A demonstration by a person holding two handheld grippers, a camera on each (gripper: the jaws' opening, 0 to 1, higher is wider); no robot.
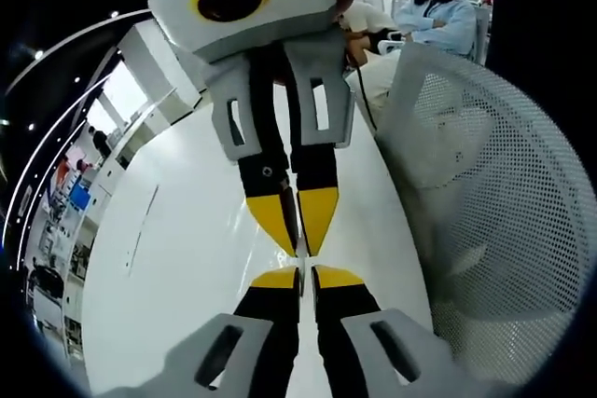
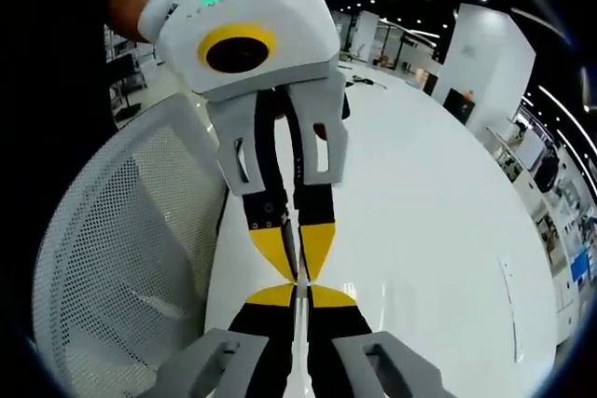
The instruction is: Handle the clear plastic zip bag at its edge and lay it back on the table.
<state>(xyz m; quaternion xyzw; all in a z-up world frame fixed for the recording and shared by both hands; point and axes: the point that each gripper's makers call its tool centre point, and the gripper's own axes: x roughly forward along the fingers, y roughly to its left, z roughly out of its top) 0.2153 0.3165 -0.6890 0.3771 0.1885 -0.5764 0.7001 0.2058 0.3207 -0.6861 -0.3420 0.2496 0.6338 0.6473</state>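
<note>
My two grippers meet tip to tip above the white table (image 1: pixel 177 267). In the left gripper view my left gripper (image 1: pixel 306 274) rises from the bottom, jaws pressed together, and the right gripper (image 1: pixel 300 241) points down at it from above, also closed. The clear plastic zip bag (image 1: pixel 306 297) shows as only a thin pale sliver, edge-on, pinched between the yellow fingertips (image 1: pixel 338 277). In the right gripper view my right gripper (image 2: pixel 300 292) is shut on the same sliver of bag (image 2: pixel 300 333), and the left gripper (image 2: pixel 298 267) meets it from above. The rest of the bag is too clear to make out.
A white mesh chair back (image 1: pixel 485 193) stands close beside the table edge, and it is seen again as the chair back (image 2: pixel 121 240). A seated person in light blue (image 1: pixel 438 16) is at the table's far end. Shelving (image 1: pixel 65 212) lines the far side. The long table (image 2: pixel 429 221) stretches away.
</note>
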